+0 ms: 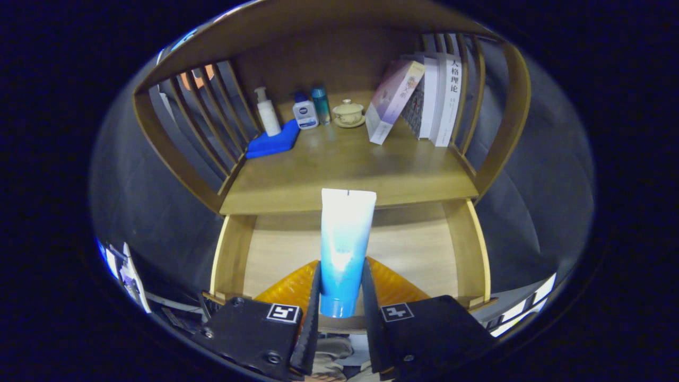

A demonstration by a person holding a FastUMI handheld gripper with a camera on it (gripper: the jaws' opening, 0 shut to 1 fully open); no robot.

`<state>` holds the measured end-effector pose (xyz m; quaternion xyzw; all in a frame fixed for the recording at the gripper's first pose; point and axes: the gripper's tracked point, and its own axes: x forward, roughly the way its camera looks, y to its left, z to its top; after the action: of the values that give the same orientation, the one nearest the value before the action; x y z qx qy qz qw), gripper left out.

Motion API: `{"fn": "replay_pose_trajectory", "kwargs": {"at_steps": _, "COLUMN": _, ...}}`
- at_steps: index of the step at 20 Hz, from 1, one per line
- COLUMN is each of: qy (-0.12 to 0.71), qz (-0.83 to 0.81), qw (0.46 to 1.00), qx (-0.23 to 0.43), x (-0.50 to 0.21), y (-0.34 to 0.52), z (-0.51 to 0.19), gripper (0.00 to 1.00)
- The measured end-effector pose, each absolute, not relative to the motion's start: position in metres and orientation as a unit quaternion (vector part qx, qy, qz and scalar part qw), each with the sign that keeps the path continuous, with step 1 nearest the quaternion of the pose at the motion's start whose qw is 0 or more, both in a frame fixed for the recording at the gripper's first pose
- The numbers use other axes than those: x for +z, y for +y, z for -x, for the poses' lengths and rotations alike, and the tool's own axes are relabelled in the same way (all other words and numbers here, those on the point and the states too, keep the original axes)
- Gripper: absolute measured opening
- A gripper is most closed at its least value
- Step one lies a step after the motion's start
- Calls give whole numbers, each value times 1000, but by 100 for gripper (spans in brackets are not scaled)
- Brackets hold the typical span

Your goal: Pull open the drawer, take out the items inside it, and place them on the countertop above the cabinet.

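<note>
The gripper [341, 289] is clamped on a white-and-blue tube [344, 249], both fingers pressing its lower body just above the cap, so the tube stands upright between them with its crimped end reaching up to the countertop's front edge. Below it the drawer [414, 249] is pulled open, its pale floor bare on either side of the tube. On the countertop [350, 170] the back row is crowded: a white pump bottle [267, 111] beside a blue cloth [273, 142], a small white-and-blue bottle [305, 112], a teal bottle [321, 105], a lidded cup on a saucer [348, 113], and books [421, 98] leaning at the far side. The front half of the countertop lies open, bounded by slatted side rails [207, 122] on both sides.
</note>
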<state>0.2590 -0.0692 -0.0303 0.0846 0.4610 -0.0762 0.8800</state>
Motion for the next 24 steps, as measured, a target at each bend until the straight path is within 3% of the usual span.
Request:
{"fn": "replay_pose_trajectory", "kwargs": {"at_steps": 13, "qy": 434, "qz": -41, "qw": 892, "qx": -116, "x": -46, "y": -83, "z": -396, "gripper": 42}}
{"fn": "replay_pose_trajectory", "kwargs": {"at_steps": 24, "qy": 440, "qz": 37, "qw": 886, "qx": -144, "x": -89, "y": -96, "z": -460, "gripper": 44}}
